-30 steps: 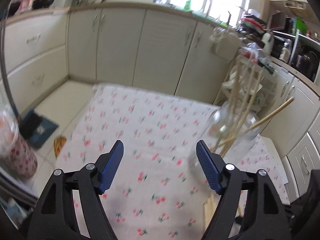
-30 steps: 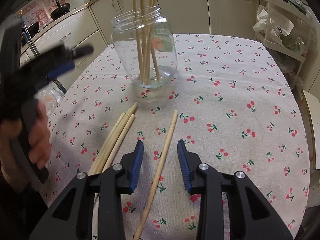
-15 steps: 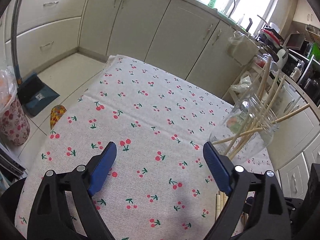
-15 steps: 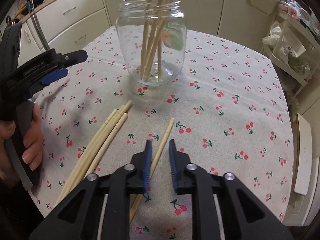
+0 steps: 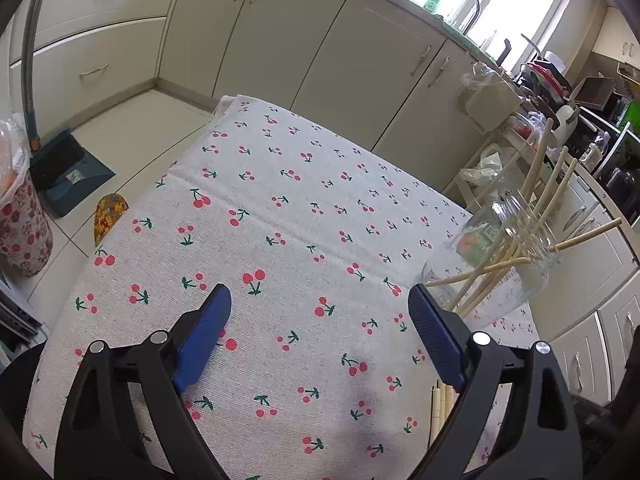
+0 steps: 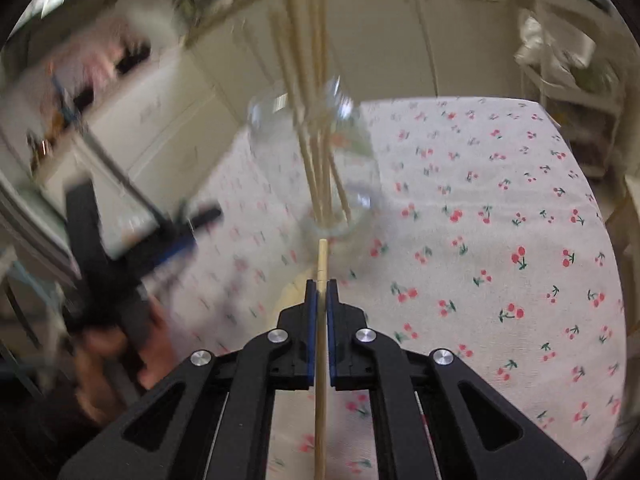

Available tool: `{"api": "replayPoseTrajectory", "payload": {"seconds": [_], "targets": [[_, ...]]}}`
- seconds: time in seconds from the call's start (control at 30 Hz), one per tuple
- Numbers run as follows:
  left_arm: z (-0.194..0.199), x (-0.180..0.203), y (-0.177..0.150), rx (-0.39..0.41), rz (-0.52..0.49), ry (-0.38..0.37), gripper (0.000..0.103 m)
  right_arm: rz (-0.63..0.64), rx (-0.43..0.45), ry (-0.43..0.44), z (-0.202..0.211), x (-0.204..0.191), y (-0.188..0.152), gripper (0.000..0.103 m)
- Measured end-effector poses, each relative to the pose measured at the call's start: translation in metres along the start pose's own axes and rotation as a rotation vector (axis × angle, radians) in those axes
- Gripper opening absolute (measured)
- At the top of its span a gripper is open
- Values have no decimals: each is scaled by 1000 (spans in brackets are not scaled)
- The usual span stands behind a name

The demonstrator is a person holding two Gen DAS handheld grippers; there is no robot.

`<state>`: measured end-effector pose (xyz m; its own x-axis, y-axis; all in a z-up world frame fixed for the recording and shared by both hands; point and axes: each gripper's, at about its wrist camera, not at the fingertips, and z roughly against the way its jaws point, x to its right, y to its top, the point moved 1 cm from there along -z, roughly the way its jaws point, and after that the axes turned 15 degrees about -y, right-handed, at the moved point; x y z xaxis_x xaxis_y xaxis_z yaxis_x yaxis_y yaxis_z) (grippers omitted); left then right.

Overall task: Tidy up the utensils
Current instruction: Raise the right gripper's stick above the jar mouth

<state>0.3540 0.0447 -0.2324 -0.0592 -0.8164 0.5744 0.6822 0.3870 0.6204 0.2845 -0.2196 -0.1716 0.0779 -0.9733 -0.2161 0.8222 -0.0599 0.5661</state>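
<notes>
A clear glass jar (image 5: 496, 264) holding several wooden chopsticks stands on the cherry-print tablecloth (image 5: 304, 216), to the right of my left gripper (image 5: 320, 308). That gripper hangs open over bare cloth with nothing between its fingers. A few loose chopsticks (image 5: 440, 404) lie just below its right finger. In the blurred right wrist view, my right gripper (image 6: 321, 286) is shut on a single chopstick (image 6: 322, 258), lifted off the cloth and pointing at the jar (image 6: 328, 164). The left gripper (image 6: 176, 240), held by a hand, shows at the left there.
Cream kitchen cabinets (image 5: 320, 52) line the room beyond the table. A dustpan (image 5: 68, 168) and a floral bin (image 5: 20, 224) stand on the floor at the left. A cluttered shelf rack (image 5: 500, 152) stands behind the jar.
My right gripper closed on the single chopstick and lifted it off the cloth toward the jar. My left gripper opened wider and dropped closer to the table.
</notes>
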Motion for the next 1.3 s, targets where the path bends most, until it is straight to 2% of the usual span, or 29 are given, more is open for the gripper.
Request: {"api": "replayPoseTrajectory", "payload": {"seconds": [0.07,0.13,0.27,0.3,0.43,0.6,0.83,1.07,1.3], "targets": [[0,1,0,0,-6,-1,86,-112,65,83,10,5,12,5],[1,2,-1,3,-13,-1,86,-185,146,110,21,7,27,5],[0,4,-1,3,-19,-4,87,-248,405,134,53,-7,58,5],[0,4,-1,2,-19,-6,87,-251,482,118,63,-13,66,5],[1,5,-1,3,-20,-14,87,-253,691,60,80,-29,101,5],[2,5,-1,5,-21,-26,87,-277,841,-52,78,-41,132,6],[3,5,-1,8,-20,-46,87,-242,925,-158,54,-56,139,6],[2,2,0,10,-4,-55,87,-170,883,-192,26,-63,125,6],[2,2,0,11,-3,-51,88,-99,856,-195,19,-64,107,6]]}}
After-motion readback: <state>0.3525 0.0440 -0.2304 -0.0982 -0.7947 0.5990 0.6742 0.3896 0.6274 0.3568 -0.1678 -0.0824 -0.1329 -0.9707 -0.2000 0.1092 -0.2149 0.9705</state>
